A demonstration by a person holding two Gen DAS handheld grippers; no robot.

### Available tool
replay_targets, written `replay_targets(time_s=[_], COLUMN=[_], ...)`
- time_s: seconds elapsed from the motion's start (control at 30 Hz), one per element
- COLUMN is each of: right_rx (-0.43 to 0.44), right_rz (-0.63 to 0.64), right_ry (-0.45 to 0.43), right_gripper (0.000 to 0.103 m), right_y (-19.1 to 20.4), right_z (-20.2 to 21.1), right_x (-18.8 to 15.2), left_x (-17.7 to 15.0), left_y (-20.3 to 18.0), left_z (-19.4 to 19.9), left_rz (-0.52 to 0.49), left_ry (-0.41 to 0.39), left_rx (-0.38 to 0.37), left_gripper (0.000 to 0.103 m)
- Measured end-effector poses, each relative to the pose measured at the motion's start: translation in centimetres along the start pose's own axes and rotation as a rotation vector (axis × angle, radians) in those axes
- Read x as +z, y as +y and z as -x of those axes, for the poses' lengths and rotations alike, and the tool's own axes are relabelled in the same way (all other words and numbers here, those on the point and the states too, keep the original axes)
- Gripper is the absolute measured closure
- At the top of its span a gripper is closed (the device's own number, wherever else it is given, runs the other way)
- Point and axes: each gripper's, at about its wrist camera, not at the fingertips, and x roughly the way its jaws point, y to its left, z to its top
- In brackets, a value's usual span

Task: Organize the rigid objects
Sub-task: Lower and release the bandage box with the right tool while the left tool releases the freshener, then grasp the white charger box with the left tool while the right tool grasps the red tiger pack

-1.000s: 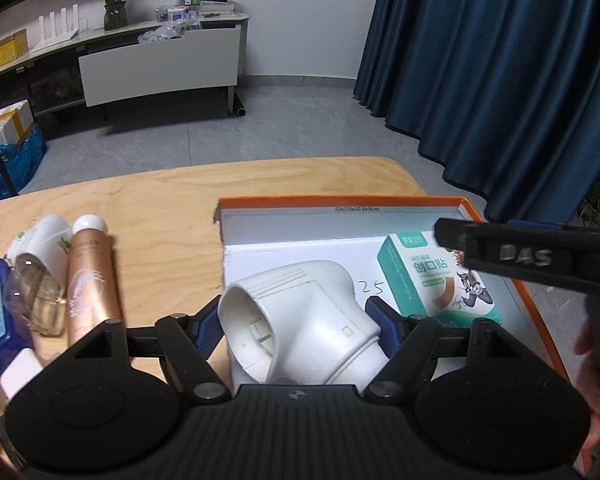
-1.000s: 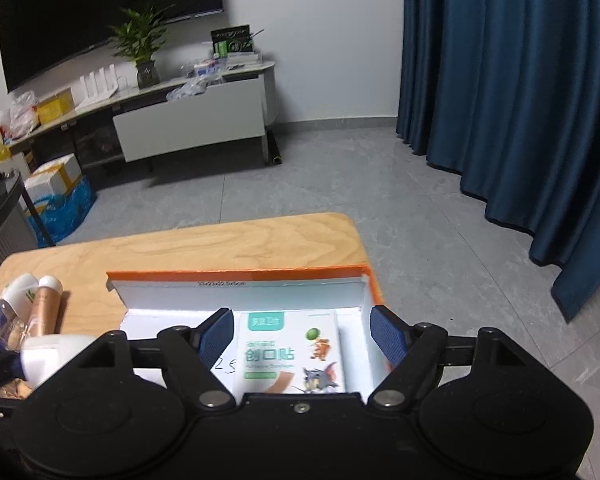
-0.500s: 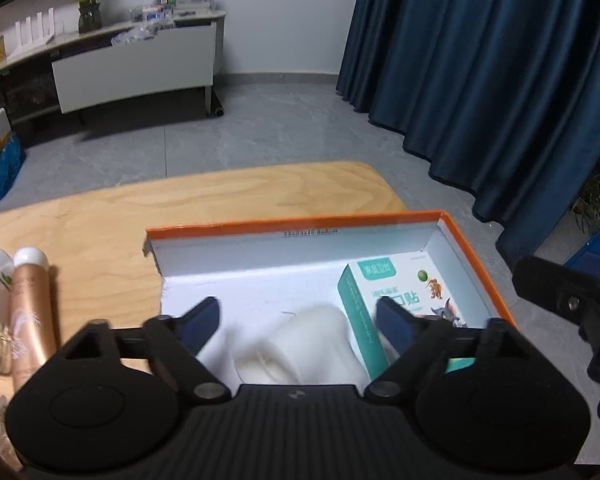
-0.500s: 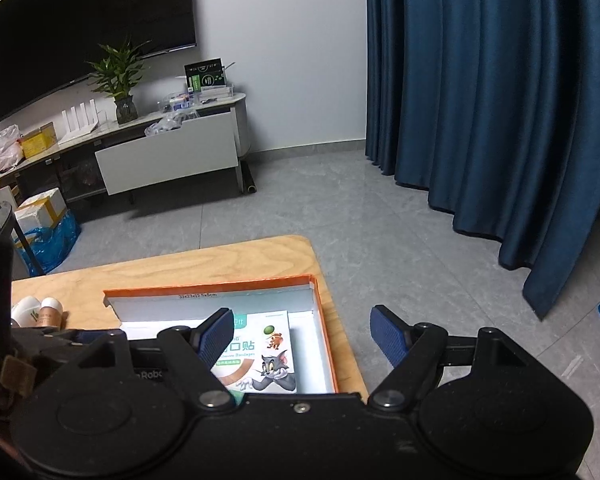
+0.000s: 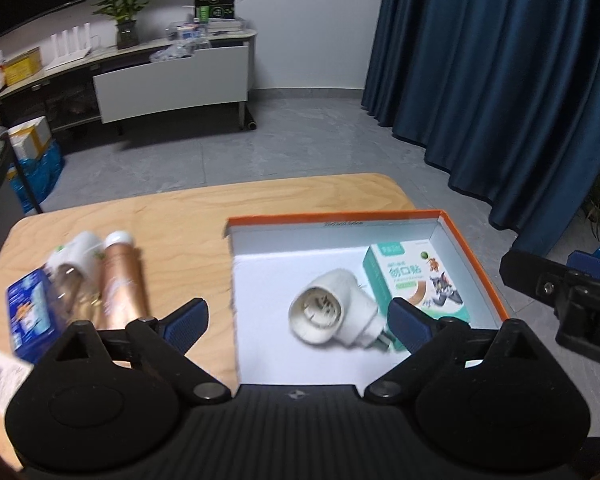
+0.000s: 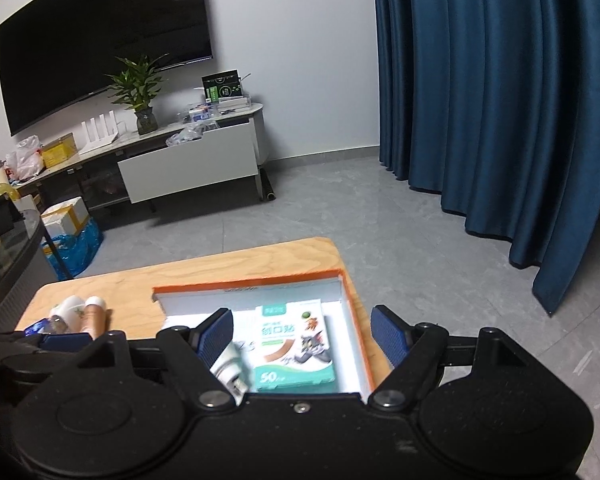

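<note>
Now the left gripper (image 5: 300, 320) has just spread its fingers, releasing the white plug adapter (image 5: 332, 312), which lies free between them in the orange-rimmed box (image 5: 332, 215) beside the bandage box (image 5: 416, 280). Right gripper (image 6: 302, 330) hangs open and empty above; the bottles (image 5: 100, 276) outside the left finger likely come next.

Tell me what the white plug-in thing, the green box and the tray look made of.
White plug-in fitting: probably moulded plastic, smooth matte shell.
Green box: printed card, sharp folded edges, slight sheen.
Tray: likely paperboard, thin orange walls, white inside.
</note>
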Motion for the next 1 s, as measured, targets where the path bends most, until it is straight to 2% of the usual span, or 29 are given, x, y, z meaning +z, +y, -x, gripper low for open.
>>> replay_targets(time_s=[0.5,1.0], right_rx=[0.091,0.174], right_rz=[0.077,0.143], right_ry=[0.043,0.091], right_gripper=[0.01,0.01], right_y=[4.7,9.4], right_z=[2.2,2.1], right_x=[-2.4,-4.5], left_x=[-3.7,-6.1], left_y=[4.5,8.9], left_z=[4.7,6.6], left_rz=[0.092,0.169], left_ry=[-0.017,-0.017], left_rx=[0.066,0.128], left_gripper=[0.004,0.004])
